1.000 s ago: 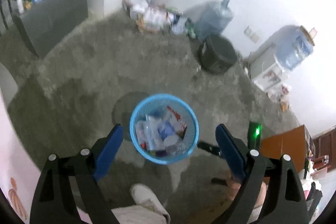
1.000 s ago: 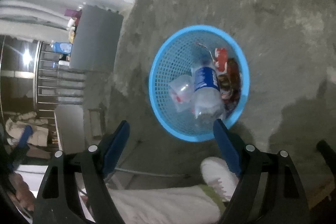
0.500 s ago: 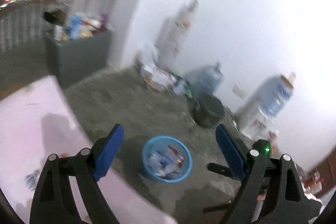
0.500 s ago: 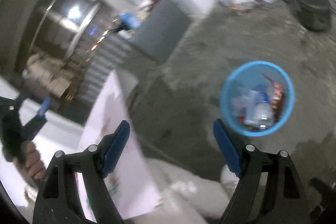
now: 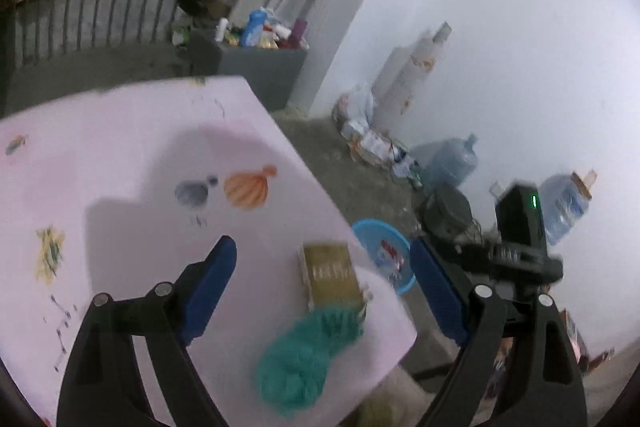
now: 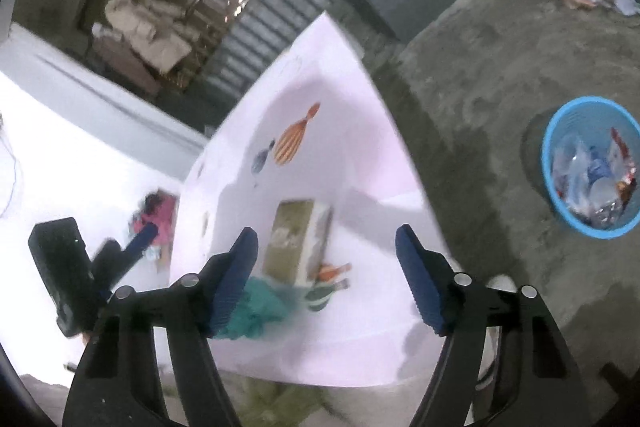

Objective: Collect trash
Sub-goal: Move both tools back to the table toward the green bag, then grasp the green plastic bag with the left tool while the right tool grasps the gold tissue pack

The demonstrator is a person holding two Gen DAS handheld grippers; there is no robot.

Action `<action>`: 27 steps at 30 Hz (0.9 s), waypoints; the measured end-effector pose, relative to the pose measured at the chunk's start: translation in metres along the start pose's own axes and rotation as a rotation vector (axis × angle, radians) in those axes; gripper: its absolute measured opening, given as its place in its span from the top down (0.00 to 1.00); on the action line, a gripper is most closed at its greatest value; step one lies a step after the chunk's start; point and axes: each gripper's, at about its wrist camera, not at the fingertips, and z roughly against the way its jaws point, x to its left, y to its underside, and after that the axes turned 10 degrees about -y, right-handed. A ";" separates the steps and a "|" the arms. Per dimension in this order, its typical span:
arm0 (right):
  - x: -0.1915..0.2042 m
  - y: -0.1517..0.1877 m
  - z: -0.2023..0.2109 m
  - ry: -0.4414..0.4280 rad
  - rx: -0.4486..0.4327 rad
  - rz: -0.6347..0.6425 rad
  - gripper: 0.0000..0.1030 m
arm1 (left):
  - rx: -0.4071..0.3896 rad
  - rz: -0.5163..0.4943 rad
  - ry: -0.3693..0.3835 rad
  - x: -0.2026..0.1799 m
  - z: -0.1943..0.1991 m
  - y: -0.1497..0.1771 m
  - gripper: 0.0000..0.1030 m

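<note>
We see a rough concrete floor (image 6: 472,75) under white walls, and a pink table (image 5: 120,155) printed with small drawings, which we take as our landmark. On the table near its corner lies an olive-gold box (image 5: 330,275), and just beside it, nearer us, a bunched teal cloth (image 5: 304,359) that seems to touch the box. Past the table's corner a blue basket (image 6: 548,167) stands on the floor, holding bottles and wrappers. Beyond the table's far edge stands a grey cabinet (image 5: 260,67) piled with bottles, and along the wall behind the basket stand two water jugs (image 5: 448,163).

Our left tongs (image 5: 324,287) hang above the table with both blue pads spread wide, the box between them but untouched. Our right tongs (image 6: 326,275) are likewise wide apart over the box and cloth, gripping nothing.
</note>
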 end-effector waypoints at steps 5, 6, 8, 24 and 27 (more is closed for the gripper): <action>0.011 -0.002 -0.020 0.027 0.066 0.007 0.36 | 0.088 -0.093 0.035 -0.006 -0.018 0.033 0.25; 0.013 -0.002 -0.018 0.031 0.071 0.007 0.36 | 0.108 -0.111 0.030 -0.010 -0.024 0.036 0.27; 0.019 -0.003 -0.021 0.041 0.082 0.007 0.36 | 0.144 -0.164 -0.022 -0.014 -0.037 0.045 0.33; 0.042 -0.002 -0.047 0.102 0.130 0.018 0.36 | 0.167 0.056 -0.174 0.063 -0.007 0.069 0.61; 0.043 -0.001 -0.056 0.105 0.151 0.022 0.36 | 0.155 0.191 -0.220 0.090 -0.005 0.065 0.61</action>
